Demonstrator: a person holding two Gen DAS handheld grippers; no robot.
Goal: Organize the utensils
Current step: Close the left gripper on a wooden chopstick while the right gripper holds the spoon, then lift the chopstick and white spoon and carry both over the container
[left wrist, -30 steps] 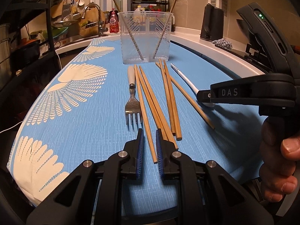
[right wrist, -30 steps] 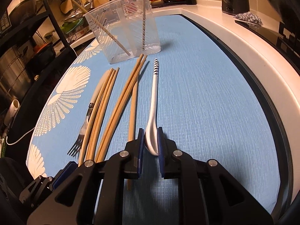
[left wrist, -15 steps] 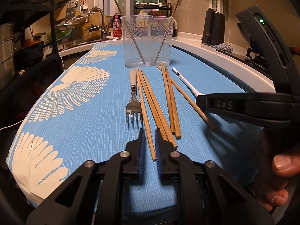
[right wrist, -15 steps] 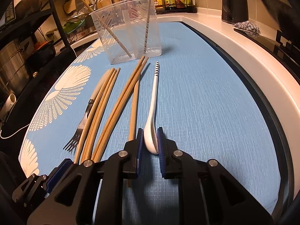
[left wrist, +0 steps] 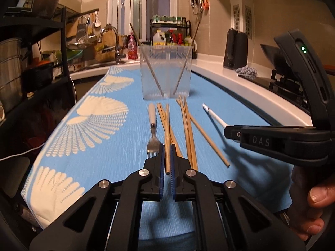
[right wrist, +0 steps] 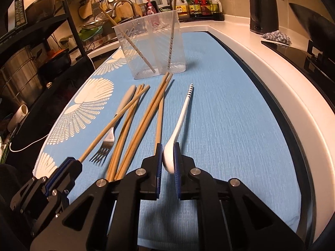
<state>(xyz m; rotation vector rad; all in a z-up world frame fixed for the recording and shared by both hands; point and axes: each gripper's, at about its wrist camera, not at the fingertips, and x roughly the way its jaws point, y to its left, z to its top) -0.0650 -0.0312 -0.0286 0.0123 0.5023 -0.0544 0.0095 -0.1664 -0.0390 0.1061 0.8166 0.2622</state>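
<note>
progress: two chopsticks stand in the clear container (right wrist: 150, 48), fork (right wrist: 108, 140), loose chopsticks (right wrist: 146, 115) not yet binned on the blue desk (right wrist: 230, 115) | left hand-held gripper (left wrist: 166, 156): clamped on one chopstick (left wrist: 166, 133), far end tilted upward | right hand-held gripper (right wrist: 168, 156): pinching white spoon (right wrist: 180, 123) by its bowl, angled downward, spoon lifted clear

Both cameras sit low and near over the blue mat (left wrist: 104, 159), facing the far clear tub (left wrist: 166, 73) (the right one from the right); both show the chopsticks (right wrist: 146, 115).
</note>
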